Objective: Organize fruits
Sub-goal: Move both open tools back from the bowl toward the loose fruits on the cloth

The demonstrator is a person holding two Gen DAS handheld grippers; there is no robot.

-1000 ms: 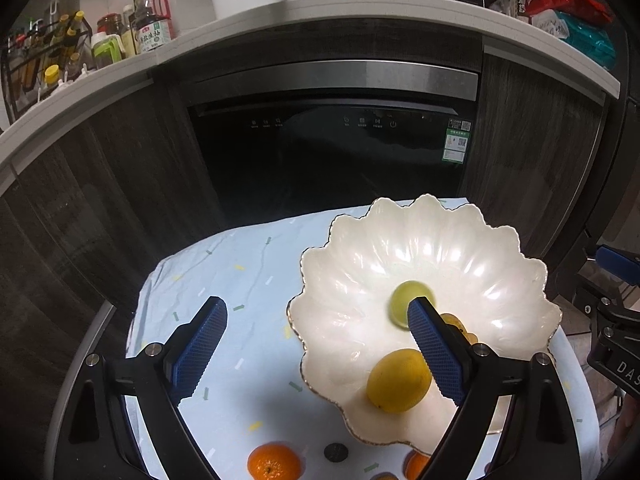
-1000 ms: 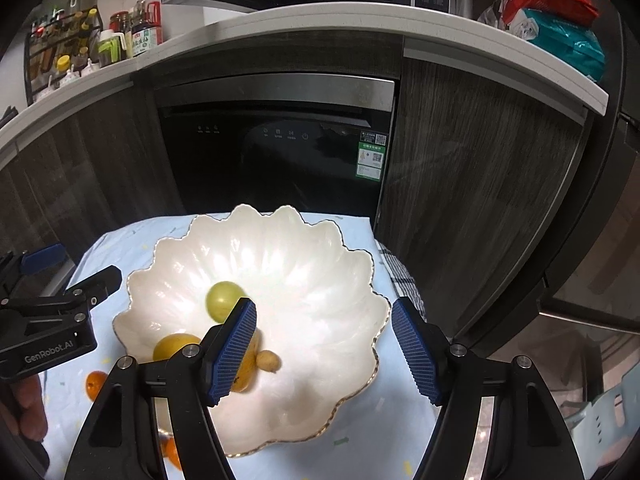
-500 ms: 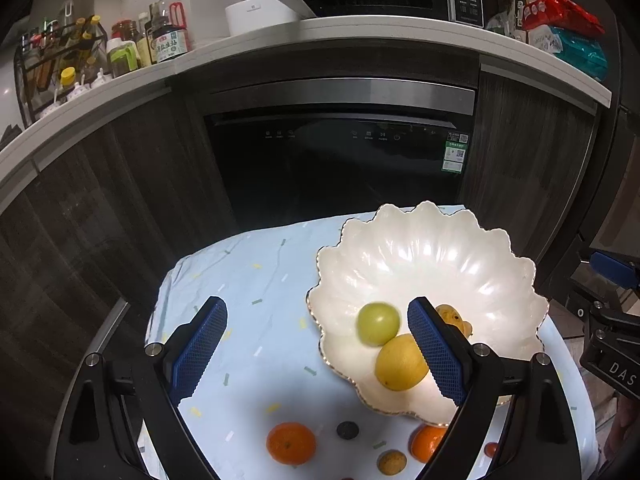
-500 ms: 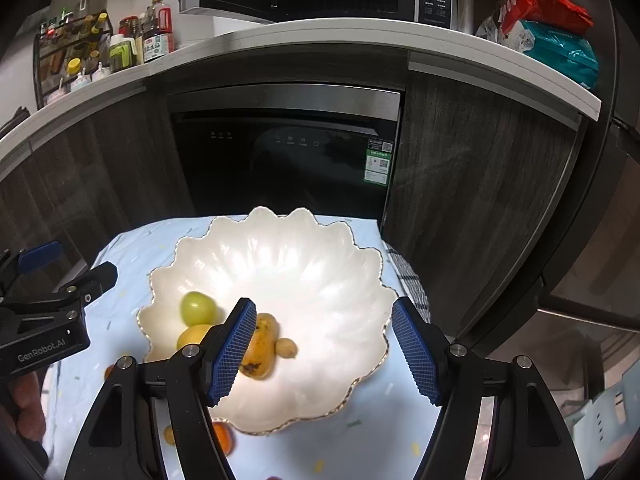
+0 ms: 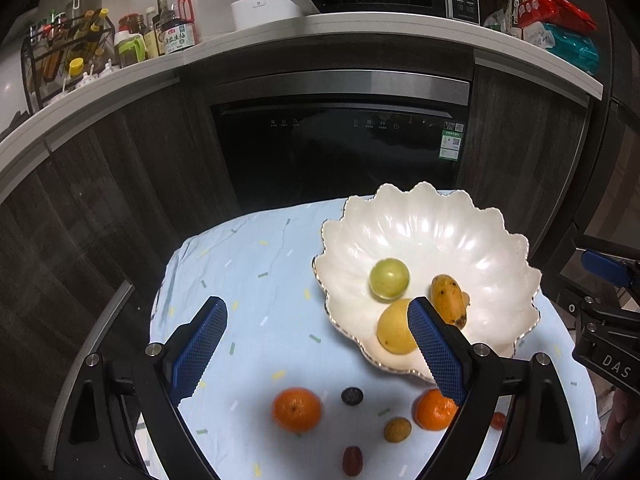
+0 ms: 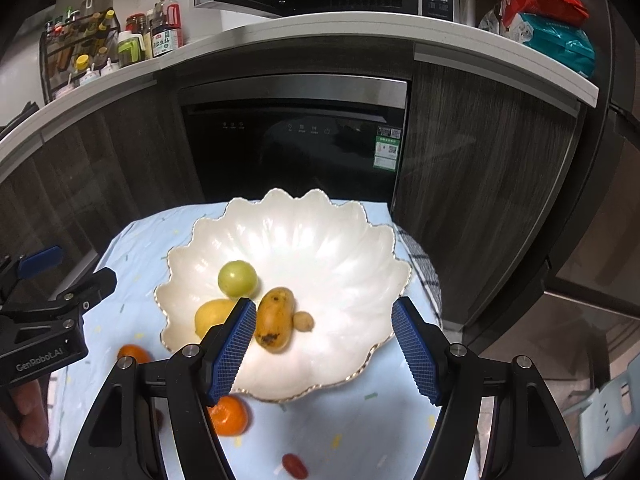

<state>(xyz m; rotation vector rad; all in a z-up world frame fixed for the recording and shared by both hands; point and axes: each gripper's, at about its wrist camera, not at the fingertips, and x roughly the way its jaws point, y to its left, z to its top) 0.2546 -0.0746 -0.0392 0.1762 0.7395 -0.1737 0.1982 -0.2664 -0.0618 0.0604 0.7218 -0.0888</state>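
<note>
The bowl (image 5: 472, 236), white and scalloped, stands on the surface (image 5: 256, 264), which carries a pale blue cloth. Inside the bowl lie a green fruit (image 5: 389, 279), a lemon (image 5: 394, 330) on the near side, a mango (image 5: 448, 300) with dark spots, and a small brown fruit (image 6: 304, 321) touching the mango.

Outside the bowl, on its near side, lie two oranges (image 5: 297, 409) (image 5: 434, 410), a dark round fruit (image 5: 352, 396) between them, a small tan fruit (image 5: 397, 429) and a red oblong fruit (image 5: 352, 460). A small red fruit (image 5: 498, 421) lies just past the second orange.

The left hand-held gripper (image 5: 316, 344) hangs over the cloth left of the bowl, jaws spread wide with nothing between them. The right hand-held gripper (image 6: 324, 342) hangs over the near half of the bowl, jaws spread and pinching nothing; its left pad sits in front of the lemon and mango without pressing on either.
</note>
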